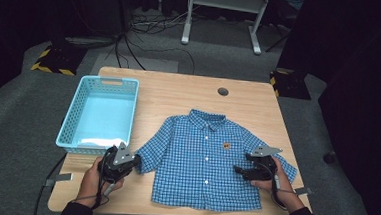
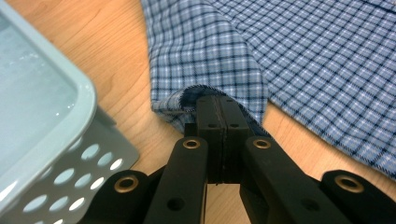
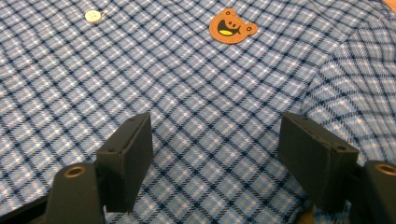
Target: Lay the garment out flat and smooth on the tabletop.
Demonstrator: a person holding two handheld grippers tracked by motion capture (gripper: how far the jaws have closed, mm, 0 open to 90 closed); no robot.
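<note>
a light blue perforated basket (image 1: 100, 113) sits on the wooden table (image 1: 169, 88), left of the blue checked shirt (image 1: 205, 158), which lies flat and face up with its collar pointing away from the person. just right of the basket's near corner, the left gripper (image 1: 136, 162) meets the shirt's left sleeve; in the left gripper view its jaws are clenched together on the sleeve cuff (image 2: 205, 95), whose hem curls up over the pressed pads, with the basket's holed wall (image 2: 70, 172) close beside. further right, the shirt front carries a row of white buttons (image 1: 207, 138) and a small orange bear patch (image 1: 226, 146). right of that patch, the right gripper (image 1: 239, 169) rests over the shirt near its right sleeve. in the right gripper view its jaws stand spread wide apart with nothing gripped, bare checked cloth between them, the bear patch (image 3: 232, 26) and one button (image 3: 93, 16) beyond.
</note>
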